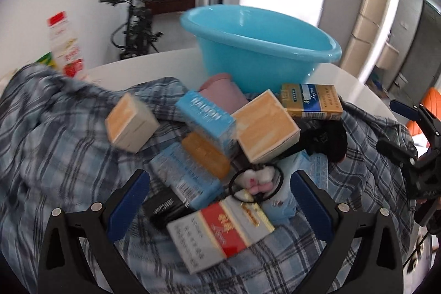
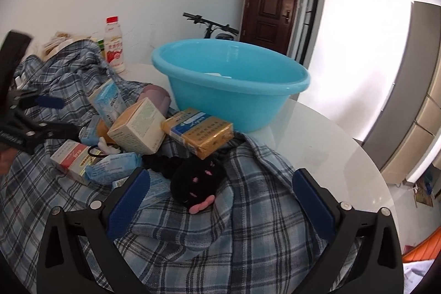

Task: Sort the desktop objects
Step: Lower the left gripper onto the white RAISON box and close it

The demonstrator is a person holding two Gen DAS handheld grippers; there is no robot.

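Note:
A pile of small boxes lies on a blue plaid shirt on a white round table. In the left wrist view my left gripper is open and empty over a black hair tie and a red-and-white box. Orange-topped boxes, a blue box and a gold pack lie beyond. A blue basin stands behind. In the right wrist view my right gripper is open and empty just above a black plush toy, by the gold pack and basin.
A yogurt drink bottle stands at the table's far left, also seen in the left wrist view. A pink roll lies by the basin. The table edge curves at the right. A bicycle and a door stand behind.

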